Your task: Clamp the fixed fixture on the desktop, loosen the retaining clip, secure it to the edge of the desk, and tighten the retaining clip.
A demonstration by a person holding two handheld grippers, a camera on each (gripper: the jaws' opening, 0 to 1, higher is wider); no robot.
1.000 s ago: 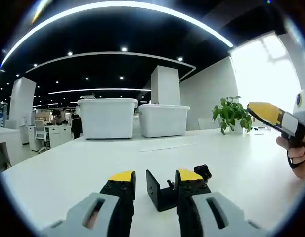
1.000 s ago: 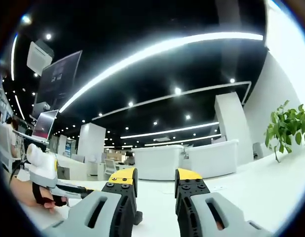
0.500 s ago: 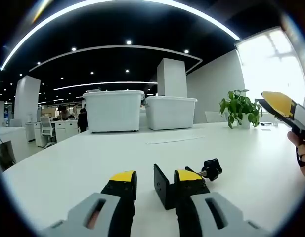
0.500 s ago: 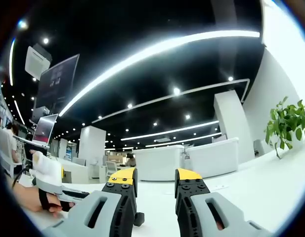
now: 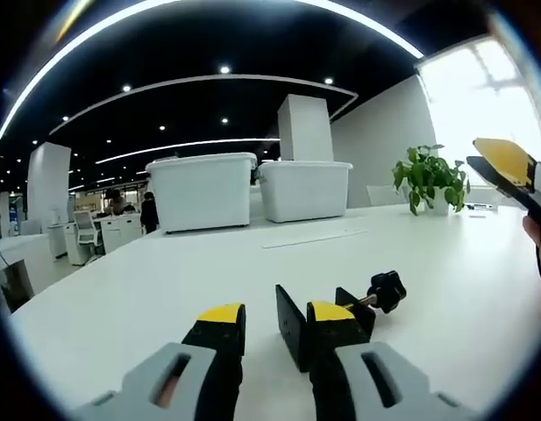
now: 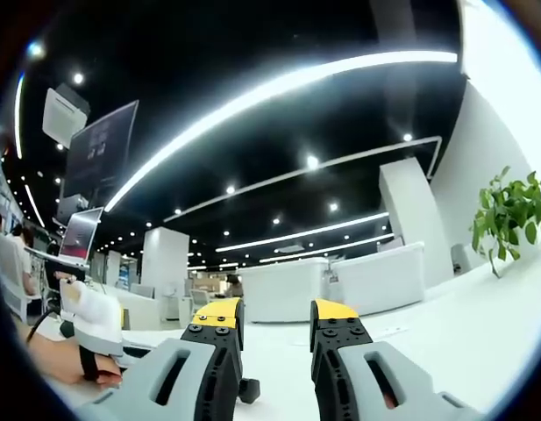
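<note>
A long white desk (image 5: 165,281) runs across an open office, with two white storage bins (image 5: 202,191) and a potted plant (image 5: 428,180) at its far end. On the near part of the desk lies the fixture (image 5: 336,311), a small black clamp: a flat upright plate at one end, a block beside it, and a screw ending in a black knob (image 5: 388,288).

The left gripper (image 5: 274,329) sits low over the desk, right at the clamp. Its jaws stand a moderate gap apart and hold nothing. The clamp's plate stands just ahead of that gap, toward the right jaw, and the right jaw's yellow tip overlaps the block in the view. Whether it is touching cannot be told. The clamp's long axis runs from the plate out to the knob, slanting away to the right and slightly farther from the gripper.

The right gripper (image 6: 274,320) is held higher, pointing across the room toward the ceiling lights. Its jaws are also parted and empty. In the right gripper view the knob shows low beside its left jaw.

The left gripper is clearly nearer. To take hold, it would likely need to shift a little right so the plate or block falls between its jaws.
</note>
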